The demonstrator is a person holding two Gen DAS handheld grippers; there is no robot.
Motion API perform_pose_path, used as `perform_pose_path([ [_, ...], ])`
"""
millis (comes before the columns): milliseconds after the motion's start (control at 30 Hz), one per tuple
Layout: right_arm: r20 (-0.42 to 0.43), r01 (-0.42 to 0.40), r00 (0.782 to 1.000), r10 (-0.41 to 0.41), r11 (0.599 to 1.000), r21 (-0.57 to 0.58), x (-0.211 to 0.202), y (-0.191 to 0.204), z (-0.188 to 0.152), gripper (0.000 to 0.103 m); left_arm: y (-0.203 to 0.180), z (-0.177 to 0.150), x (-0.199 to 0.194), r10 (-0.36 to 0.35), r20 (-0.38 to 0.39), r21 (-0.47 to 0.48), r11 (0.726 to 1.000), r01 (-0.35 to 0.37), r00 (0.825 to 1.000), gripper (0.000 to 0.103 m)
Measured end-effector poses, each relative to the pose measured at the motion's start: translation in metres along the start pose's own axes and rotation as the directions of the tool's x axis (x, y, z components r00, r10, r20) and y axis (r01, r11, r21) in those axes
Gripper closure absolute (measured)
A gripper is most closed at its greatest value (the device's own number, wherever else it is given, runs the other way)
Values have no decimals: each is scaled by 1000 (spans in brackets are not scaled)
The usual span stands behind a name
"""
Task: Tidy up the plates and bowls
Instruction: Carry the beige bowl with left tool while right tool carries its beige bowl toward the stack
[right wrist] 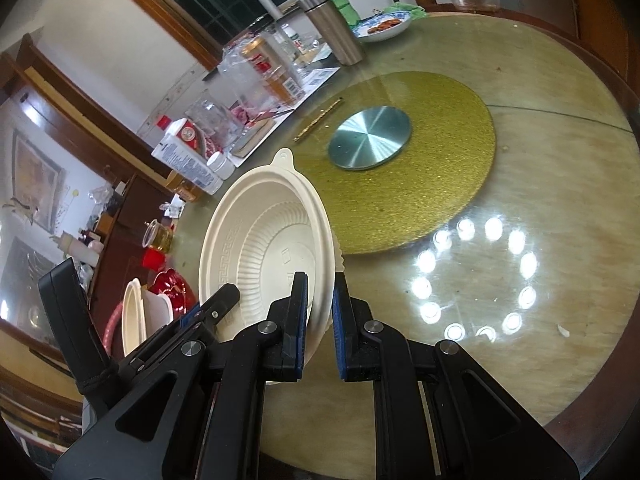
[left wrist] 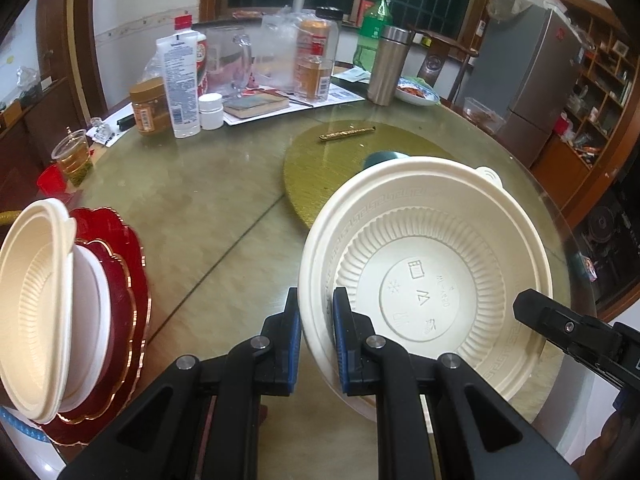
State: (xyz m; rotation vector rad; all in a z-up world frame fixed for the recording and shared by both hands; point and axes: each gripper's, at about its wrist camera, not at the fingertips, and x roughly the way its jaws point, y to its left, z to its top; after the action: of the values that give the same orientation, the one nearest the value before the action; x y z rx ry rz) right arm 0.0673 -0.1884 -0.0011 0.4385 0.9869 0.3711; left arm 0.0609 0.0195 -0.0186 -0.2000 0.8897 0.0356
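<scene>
Fingers of the left gripper point(left wrist: 316, 300) pinch the near-left rim of a cream plastic bowl point(left wrist: 432, 280), one blue pad outside the wall and one inside, so the jaws are clamped on that rim. The right gripper point(right wrist: 320, 288) grips the same cream plastic bowl point(right wrist: 268, 240) at its opposite rim, its pads likewise pressed either side of the wall; in the left wrist view its black fingers show at the bowl's right edge. The bowl is held between the two tools, tilted with its ribbed inside and embossed base facing the left camera, a small tab on the far rim. Left of the left fingers, well apart, stands a stack point(left wrist: 60, 312): a second cream bowl on a white bowl, both on red scalloped plates point(left wrist: 128, 280) with gold edging. Beyond the fingertips of both grippers lies the glass-topped round table point(left wrist: 208, 208), with a gold round mat point(right wrist: 440, 160) bearing a metal disc point(right wrist: 370, 137). Farther off sit a steel flask point(left wrist: 388, 66), a green bottle point(left wrist: 374, 32), a white squeeze bottle point(left wrist: 180, 80), a peanut-butter jar point(left wrist: 149, 108) and a plastic cup of yellowish drink point(left wrist: 74, 158).
</scene>
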Motion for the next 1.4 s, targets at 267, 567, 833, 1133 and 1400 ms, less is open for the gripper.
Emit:
perform_pose_path([
  [267,13,-35,999,35,999,-41,-5,16,-3,92,13,0,-16,7,43,-25,1000,-6,999,90],
  [567,13,-75,997,76,995,-69,-3,27,-8,92,27,-6,-25,22,68,-52,998,-18,997,90],
  [833,32,-91,995,95,990,-107,-2,37,-12,92,33,-7,-35,41,108,-64,997,-34,993,90],
  [1133,69,-96,992,108,981,-167,-7,56,-17,92,44,-5,-51,65,162,-83,995,-52,985,90],
  [1400,70,-126,987,144,970,-207,-7,77,-18,92,61,-6,-68,91,200,-117,991,-69,975,90],
])
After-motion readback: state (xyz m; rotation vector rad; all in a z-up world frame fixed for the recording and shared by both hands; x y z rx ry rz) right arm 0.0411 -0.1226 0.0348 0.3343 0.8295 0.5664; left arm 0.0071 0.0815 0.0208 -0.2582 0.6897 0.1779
